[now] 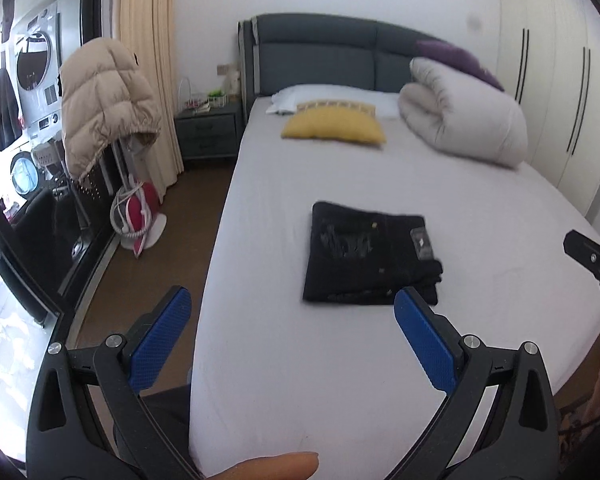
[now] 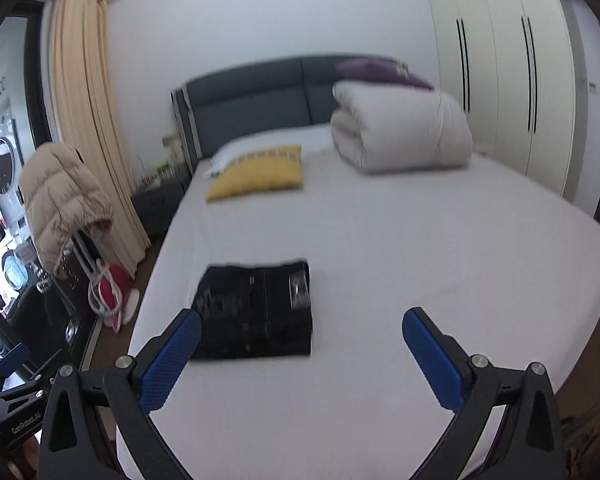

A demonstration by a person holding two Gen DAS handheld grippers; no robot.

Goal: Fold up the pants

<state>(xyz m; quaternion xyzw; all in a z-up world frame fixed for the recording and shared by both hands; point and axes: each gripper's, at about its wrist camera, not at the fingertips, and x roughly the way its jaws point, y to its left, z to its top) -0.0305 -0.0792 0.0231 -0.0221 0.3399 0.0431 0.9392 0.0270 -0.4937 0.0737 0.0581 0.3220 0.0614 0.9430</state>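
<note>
Black pants (image 1: 370,258) lie folded into a compact rectangle on the white bed sheet (image 1: 300,360); they also show in the right wrist view (image 2: 256,312). My left gripper (image 1: 292,304) is open and empty, held above the near part of the bed, short of the pants. My right gripper (image 2: 302,324) is open and empty, also back from the pants, which lie toward its left finger. A part of the right gripper (image 1: 592,260) shows at the right edge of the left wrist view.
A yellow pillow (image 1: 334,124), a white pillow (image 1: 332,96) and a rolled white duvet (image 1: 464,120) lie at the grey headboard (image 1: 320,52). A wardrobe (image 2: 500,72) stands right. Left of the bed are brown floor, a nightstand (image 1: 208,132), a beige jacket (image 1: 104,100) and a red iron (image 1: 140,208).
</note>
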